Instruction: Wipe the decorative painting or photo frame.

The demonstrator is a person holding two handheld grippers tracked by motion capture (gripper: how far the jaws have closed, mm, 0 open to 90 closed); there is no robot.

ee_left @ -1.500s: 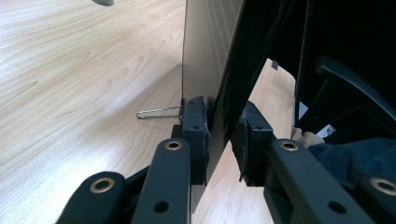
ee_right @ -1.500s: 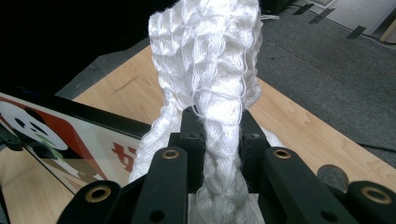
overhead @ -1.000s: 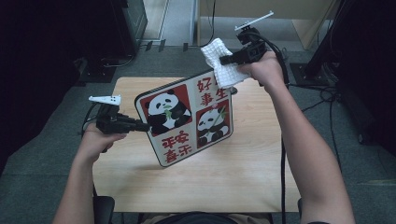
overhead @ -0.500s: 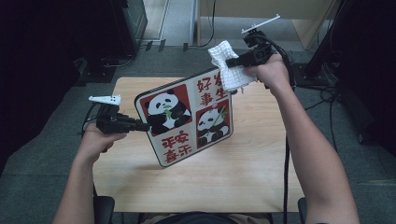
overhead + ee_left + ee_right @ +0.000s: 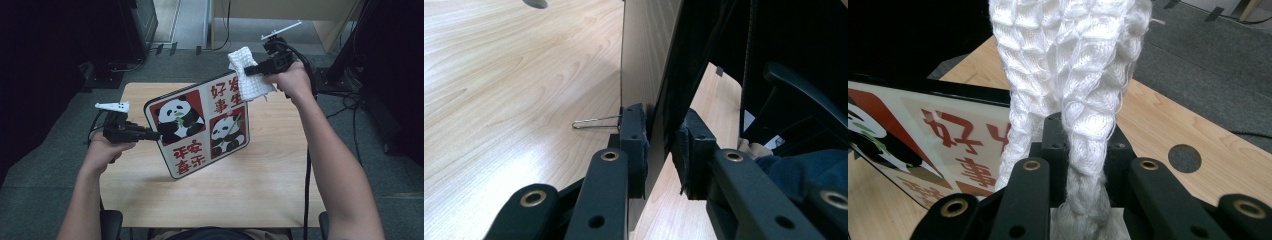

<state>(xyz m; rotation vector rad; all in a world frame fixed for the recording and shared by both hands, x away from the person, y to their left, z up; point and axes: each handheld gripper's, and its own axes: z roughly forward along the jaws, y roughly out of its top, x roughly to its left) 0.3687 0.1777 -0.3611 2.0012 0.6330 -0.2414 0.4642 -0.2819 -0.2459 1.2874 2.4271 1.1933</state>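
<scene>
Pale wooden table [image 5: 260, 185], grey carpet [image 5: 45, 200].

tongs [image 5: 1083, 165]: clamped on white cloth [image 5: 1073, 60] | panda board [image 5: 948, 135]: beside

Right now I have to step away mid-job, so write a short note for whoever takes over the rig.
Left hand-held gripper: shut on the left edge of the panda board, holding it tilted up off the table.
Right hand-held gripper: shut on the white cloth, which sits at the board's top right corner.
Done: board propped up, cloth gripped.
Left: probably wiping the board's printed face; no wiped area is visible.
</scene>
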